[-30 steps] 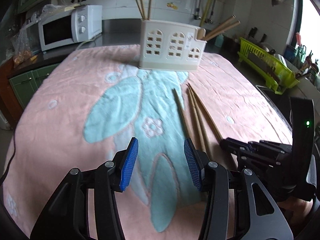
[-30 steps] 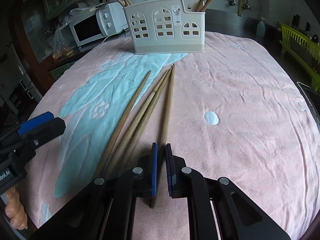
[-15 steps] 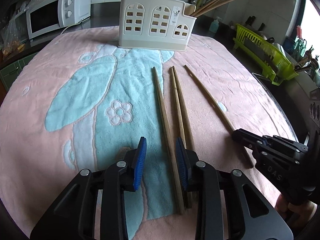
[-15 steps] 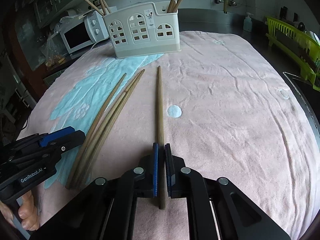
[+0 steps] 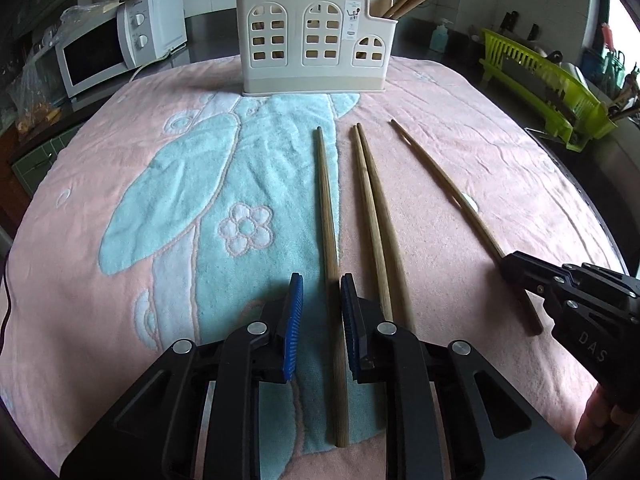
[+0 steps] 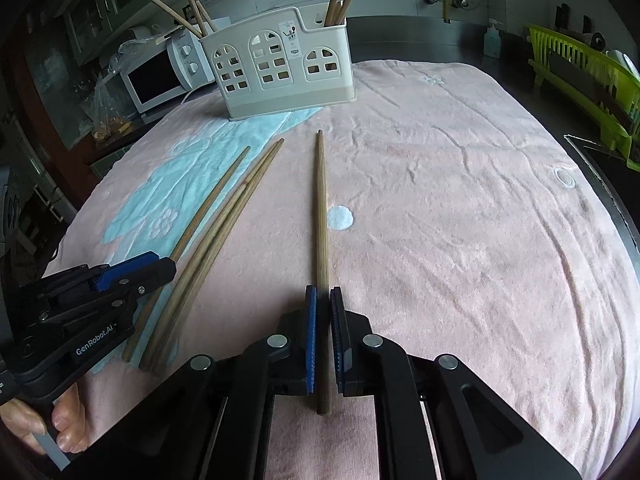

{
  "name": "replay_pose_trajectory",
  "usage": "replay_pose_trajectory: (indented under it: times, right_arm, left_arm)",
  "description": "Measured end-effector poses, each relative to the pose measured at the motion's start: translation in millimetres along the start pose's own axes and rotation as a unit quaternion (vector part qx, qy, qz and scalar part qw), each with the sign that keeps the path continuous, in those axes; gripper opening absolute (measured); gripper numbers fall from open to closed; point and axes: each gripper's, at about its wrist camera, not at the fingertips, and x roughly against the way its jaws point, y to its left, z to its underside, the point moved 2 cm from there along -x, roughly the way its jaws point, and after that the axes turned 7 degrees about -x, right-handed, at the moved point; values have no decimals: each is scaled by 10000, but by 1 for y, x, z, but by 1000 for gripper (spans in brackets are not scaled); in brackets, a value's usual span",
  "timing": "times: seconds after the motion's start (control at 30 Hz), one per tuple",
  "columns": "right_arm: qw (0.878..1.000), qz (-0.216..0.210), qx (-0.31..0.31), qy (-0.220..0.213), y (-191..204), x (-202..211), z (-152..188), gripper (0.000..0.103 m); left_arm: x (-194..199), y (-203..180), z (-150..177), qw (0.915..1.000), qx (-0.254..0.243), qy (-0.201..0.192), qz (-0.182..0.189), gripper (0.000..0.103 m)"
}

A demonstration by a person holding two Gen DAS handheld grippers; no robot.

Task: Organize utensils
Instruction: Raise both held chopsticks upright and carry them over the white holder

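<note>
Several wooden chopsticks lie on the pink and blue towel [image 5: 460, 112]. My left gripper [image 5: 321, 294] straddles the leftmost chopstick [image 5: 326, 208], jaws a little apart and not touching it. A pair of chopsticks [image 5: 374, 208] lies just to its right. My right gripper [image 6: 324, 304] is shut on the rightmost chopstick [image 6: 320, 208], which rests on the towel; it also shows in the left wrist view [image 5: 436, 176]. A cream utensil holder [image 5: 316, 40] with arched windows stands at the far edge, with chopsticks in both end compartments; it also shows in the right wrist view [image 6: 280, 64].
A white microwave [image 5: 116, 52] stands at the back left beside a plastic bag. A green dish rack [image 5: 548, 88] sits on the dark counter to the right. The towel ends at a dark counter edge [image 6: 608, 184] on the right.
My left gripper moved from left of the chopsticks over the leftmost one and narrowed around it. My right gripper stayed shut on its chopstick, which swung away from the others.
</note>
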Motion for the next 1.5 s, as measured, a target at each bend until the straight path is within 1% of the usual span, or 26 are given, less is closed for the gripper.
replay_pose_trajectory:
  times: [0.17, 0.3, 0.4, 0.43, 0.47, 0.57, 0.67, 0.77, 0.97, 1.03, 1.27, 1.5]
  right_arm:
    - [10000, 11, 32, 5, 1, -1, 1, 8]
    - [9999, 84, 132, 21, 5, -3, 1, 8]
    - [9996, 172, 235, 20, 8, -3, 1, 7]
    - [9996, 165, 233, 16, 8, -3, 1, 7]
    - [9996, 151, 232, 12, 7, -2, 1, 7]
    - [9996, 134, 251, -81, 8, 4, 1, 7]
    - [9992, 109, 319, -237, 11, 15, -2, 7]
    - [9984, 30, 373, -423, 16, 29, -6, 7]
    - [9942, -121, 520, -933, 27, 59, -23, 7]
    - [9926, -152, 568, -1062, 31, 66, -29, 7]
    - [9892, -205, 689, -1277, 40, 73, -55, 7]
    - [9865, -256, 767, -1423, 45, 77, -76, 7]
  left_arm:
    - [0, -8, 2, 9998, -215, -2, -45, 19]
    - [0, -8, 2, 9997, -253, -17, -63, 18]
    - [-1, -7, 1, 9997, -223, 2, -53, 13]
    - [-1, -6, 1, 9998, -191, 18, 23, 8]
    - [0, -5, 0, 9998, -165, 26, 90, 6]
    - [2, -2, -1, 9996, -107, 8, 273, 6]
    - [7, 2, -3, 9991, -33, -99, 408, 6]
    - [18, 7, -7, 9979, 41, -302, 563, 6]
    - [42, 15, -20, 9946, 126, -735, 728, 5]
    - [46, 17, -24, 9938, 129, -840, 714, 5]
    - [53, 29, -42, 9897, 342, -998, 965, 5]
    - [61, 34, -59, 9883, 260, -1223, 870, 5]
